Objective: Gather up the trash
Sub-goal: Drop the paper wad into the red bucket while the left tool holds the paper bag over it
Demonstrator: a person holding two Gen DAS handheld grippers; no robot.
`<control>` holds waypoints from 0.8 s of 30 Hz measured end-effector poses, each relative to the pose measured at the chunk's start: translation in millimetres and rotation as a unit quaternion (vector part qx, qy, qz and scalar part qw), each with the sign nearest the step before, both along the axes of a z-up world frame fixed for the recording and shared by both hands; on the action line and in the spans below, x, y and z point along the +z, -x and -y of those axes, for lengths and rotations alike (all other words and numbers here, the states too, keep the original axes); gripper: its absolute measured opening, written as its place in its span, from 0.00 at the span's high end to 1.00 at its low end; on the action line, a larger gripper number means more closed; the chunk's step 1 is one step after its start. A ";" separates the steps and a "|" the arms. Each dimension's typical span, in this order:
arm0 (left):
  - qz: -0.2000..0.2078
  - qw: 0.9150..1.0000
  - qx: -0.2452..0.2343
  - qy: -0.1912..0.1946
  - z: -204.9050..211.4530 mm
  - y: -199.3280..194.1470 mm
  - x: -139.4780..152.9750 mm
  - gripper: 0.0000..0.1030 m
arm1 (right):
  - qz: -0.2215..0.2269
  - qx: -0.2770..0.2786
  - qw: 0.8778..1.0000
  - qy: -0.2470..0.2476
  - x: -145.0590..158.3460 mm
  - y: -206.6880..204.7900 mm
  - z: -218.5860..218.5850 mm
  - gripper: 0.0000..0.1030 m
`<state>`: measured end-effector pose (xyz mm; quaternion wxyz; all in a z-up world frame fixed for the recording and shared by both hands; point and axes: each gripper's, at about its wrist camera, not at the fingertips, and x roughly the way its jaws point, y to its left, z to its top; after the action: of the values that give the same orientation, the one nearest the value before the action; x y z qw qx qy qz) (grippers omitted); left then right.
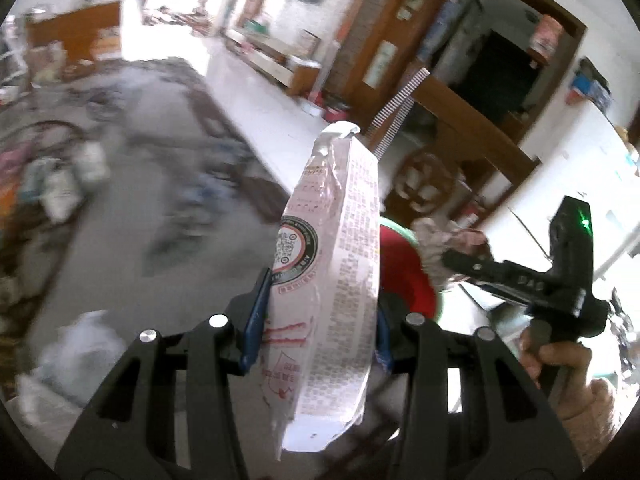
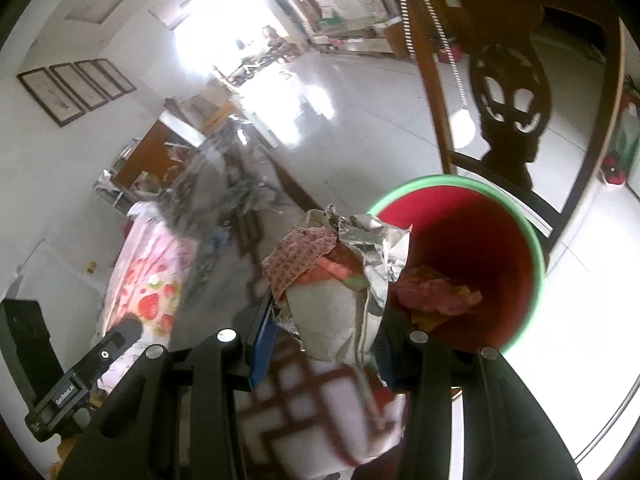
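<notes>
Red plastic with a green rim, the trash bin (image 2: 460,256) is the biggest thing you have to work with; it fills the lower right of the right wrist view, with a wooden chair (image 2: 504,92) behind it in the upper right. Pink and orange scraps (image 2: 436,292) already lie inside it.

Your left gripper (image 1: 320,312) is clamped on a flat pink printed food packet (image 1: 332,272), which stands upright through the centre of the left wrist view, its torn foil top pointing up. The jaws are closed only as far as the packet's thickness, gripping it low on its body. It looks light and thin, stiff along its length but easy to crease, so a hold near the middle should keep it from flopping.

Your right gripper (image 2: 324,340) is closed on a crumpled wad of wrappers (image 2: 340,276), paper and silvery foil bunched together, just left of the bin's rim at lower centre. The wad looks soft and springy; loose flaps could snag on the blue pads (image 2: 262,344), so I judge it needs a full opening over the bin to drop cleanly.
</notes>
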<state>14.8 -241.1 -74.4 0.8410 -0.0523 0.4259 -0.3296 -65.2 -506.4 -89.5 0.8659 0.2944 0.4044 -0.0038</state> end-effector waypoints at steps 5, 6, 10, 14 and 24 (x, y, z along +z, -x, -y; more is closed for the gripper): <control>-0.033 0.997 -0.065 -0.004 62.5 -13.3 -17.8 0.59 | -0.011 -0.025 1.000 0.010 -5.1 11.9 21.8 0.59; -0.034 0.997 -0.073 -0.009 70.8 -13.5 -19.7 0.59 | -0.013 -0.030 0.999 0.010 -6.7 13.9 26.8 0.59; -0.032 0.994 -0.100 -0.023 101.1 -17.3 -22.4 0.59 | -0.022 -0.046 0.999 0.010 -13.7 18.6 39.5 0.59; -0.035 0.994 -0.098 -0.029 111.5 -19.5 -26.1 0.54 | -0.023 -0.056 0.998 0.006 -17.3 18.6 44.7 0.58; -0.047 0.997 -0.064 -0.007 85.1 -17.2 -26.1 0.28 | -0.027 -0.071 0.997 -0.007 -15.0 14.2 45.0 0.36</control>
<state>32.0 -326.3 -100.4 0.7976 -0.0343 0.4693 -0.3774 -79.4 -551.4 -104.5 0.8500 0.3281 0.4060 -0.0709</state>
